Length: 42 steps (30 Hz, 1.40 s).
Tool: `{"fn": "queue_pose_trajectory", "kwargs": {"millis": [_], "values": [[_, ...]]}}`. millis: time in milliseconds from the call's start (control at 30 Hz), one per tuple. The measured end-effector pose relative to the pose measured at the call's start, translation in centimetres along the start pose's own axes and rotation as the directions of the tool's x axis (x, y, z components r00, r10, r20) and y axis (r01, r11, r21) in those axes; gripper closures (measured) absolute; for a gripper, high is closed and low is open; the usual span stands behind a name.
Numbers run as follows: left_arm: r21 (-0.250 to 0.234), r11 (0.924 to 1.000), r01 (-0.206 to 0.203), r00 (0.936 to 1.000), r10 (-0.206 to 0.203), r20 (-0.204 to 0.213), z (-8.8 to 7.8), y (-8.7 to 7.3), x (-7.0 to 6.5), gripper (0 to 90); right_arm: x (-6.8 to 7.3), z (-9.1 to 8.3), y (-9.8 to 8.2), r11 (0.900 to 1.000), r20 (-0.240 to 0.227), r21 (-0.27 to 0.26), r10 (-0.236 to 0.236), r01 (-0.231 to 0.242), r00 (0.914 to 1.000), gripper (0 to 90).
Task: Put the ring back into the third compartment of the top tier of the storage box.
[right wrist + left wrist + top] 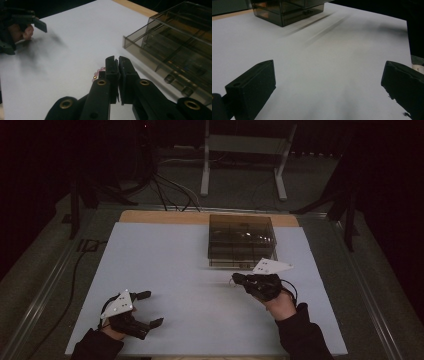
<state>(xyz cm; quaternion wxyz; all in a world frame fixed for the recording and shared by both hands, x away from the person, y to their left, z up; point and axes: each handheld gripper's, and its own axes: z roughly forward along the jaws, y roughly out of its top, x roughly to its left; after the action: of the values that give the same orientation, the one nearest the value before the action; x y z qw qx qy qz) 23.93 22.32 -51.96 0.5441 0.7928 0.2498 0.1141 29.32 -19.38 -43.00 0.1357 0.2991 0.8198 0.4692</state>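
Pinching a pink bead string (pixel 98 73) between closed jaws, the right gripper (pixel 117 65) hovers beside the smoked drawer box (pixel 175 50); left gripper (pixel 329 82) gapes wide, empty.

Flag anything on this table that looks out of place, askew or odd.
Little stands out. The smoky drawer box sits square at the table's far edge, drawers closed. The one oddity: small pink and gold beads peek from beside the right gripper, whose jaws are shut; whether they are pinched or hanging is unclear.

Black right tongs (pixel 118 65), pink beads (pixel 98 73) w/ gold, smoky-grey clear box (pixel 241 240), white tabletop (pixel 175 270), black sleeve (pixel 302 335)
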Motion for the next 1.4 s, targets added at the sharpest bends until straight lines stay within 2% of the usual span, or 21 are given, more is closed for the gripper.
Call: {"fn": "queue_pose_trajectory", "kwargs": {"millis": [467,633,700,1067,1400], "values": [[-0.005,1.0000,0.001,1.0000,-0.001,0.002,0.0,0.0,0.0,0.6,-1.1,-0.8,0.2,0.999,0.039,-0.024,0.023,-0.022,0.9990,87.4],[-0.005,1.0000,0.000,1.0000,0.000,0.001,0.0,0.0,0.0,0.6,-2.0,-1.5,0.3,0.998,0.086,-0.056,0.046,-0.041,0.9952,87.4],[-0.003,1.0000,0.001,1.0000,-0.001,0.002,0.0,0.0,0.0,0.6,-2.2,-1.7,0.3,0.997,0.118,-0.065,0.047,-0.040,0.9919,87.4],[-0.004,1.0000,0.000,1.0000,0.000,0.003,0.0,0.0,0.0,0.6,-4.1,-2.7,0.1,0.992,0.185,-0.097,0.102,-0.086,0.9773,87.4],[-0.004,1.0000,0.002,1.0000,-0.002,0.004,0.0,0.0,0.0,0.6,-5.7,-3.1,-0.2,0.984,0.261,-0.129,0.153,-0.122,0.9531,87.4]]}}
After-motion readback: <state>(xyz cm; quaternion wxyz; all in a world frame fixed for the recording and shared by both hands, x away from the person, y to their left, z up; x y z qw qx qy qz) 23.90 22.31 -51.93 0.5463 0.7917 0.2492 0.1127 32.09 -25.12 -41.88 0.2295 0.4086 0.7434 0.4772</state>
